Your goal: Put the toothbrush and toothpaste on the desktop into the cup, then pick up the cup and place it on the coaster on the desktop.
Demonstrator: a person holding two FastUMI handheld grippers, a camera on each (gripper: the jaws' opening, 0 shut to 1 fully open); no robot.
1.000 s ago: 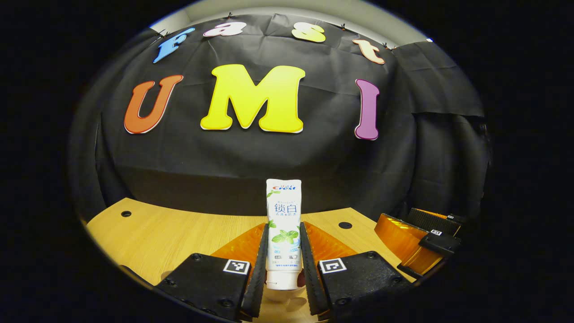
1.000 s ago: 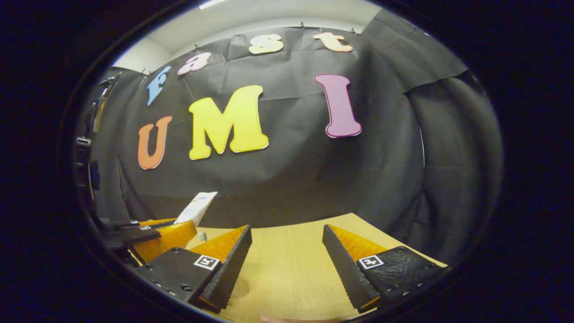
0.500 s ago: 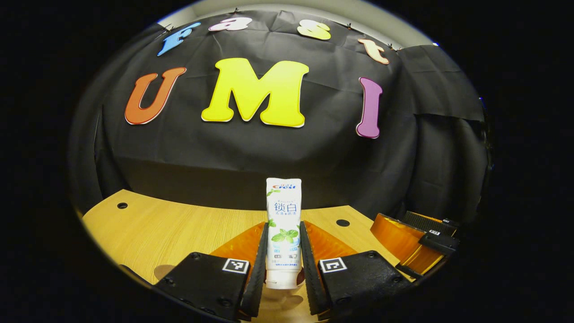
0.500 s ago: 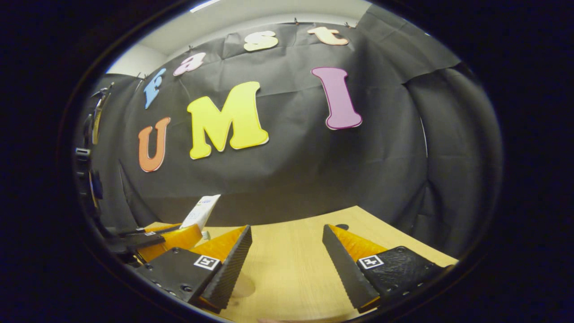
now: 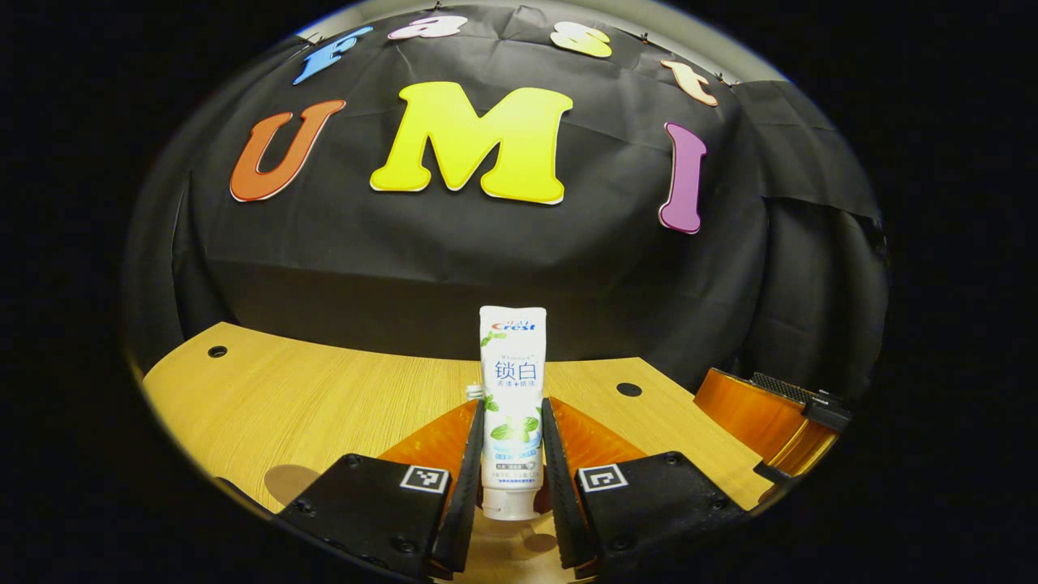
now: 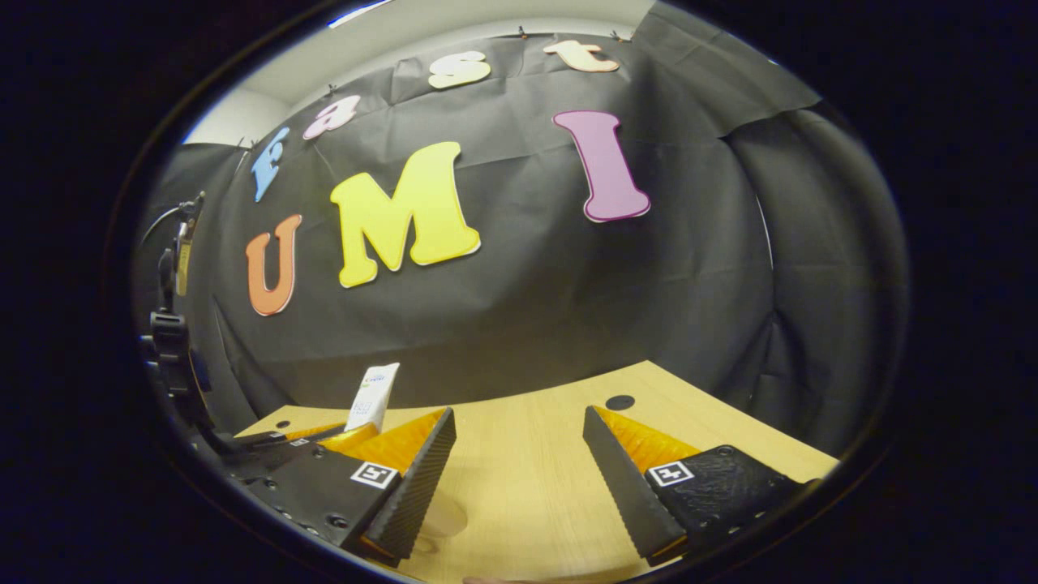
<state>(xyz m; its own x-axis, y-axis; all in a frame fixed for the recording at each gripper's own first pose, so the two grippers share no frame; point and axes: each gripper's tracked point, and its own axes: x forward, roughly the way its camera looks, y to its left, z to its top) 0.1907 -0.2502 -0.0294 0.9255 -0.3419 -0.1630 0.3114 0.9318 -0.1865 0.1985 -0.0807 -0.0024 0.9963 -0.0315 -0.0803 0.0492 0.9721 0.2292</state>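
toothpaste [image 5: 512,405] still clamped upright in left hand-held gripper [image 5: 512,462], right hand-held gripper [image 6: 519,478] spread

A pale wooden desktop [image 5: 324,397] with fine straight grain is showing a smooth, matt finish in both views. The toothpaste [image 5: 512,389], a soft plastic tube with a slight sheen, is sitting between ribbed, rubbery-looking pads [image 5: 469,478] of the left gripper [image 5: 507,478]. The wall cloth [image 6: 568,284] behind is looking matt and creased. The right gripper [image 6: 519,478] fingers are carrying the same rough ridged facing.
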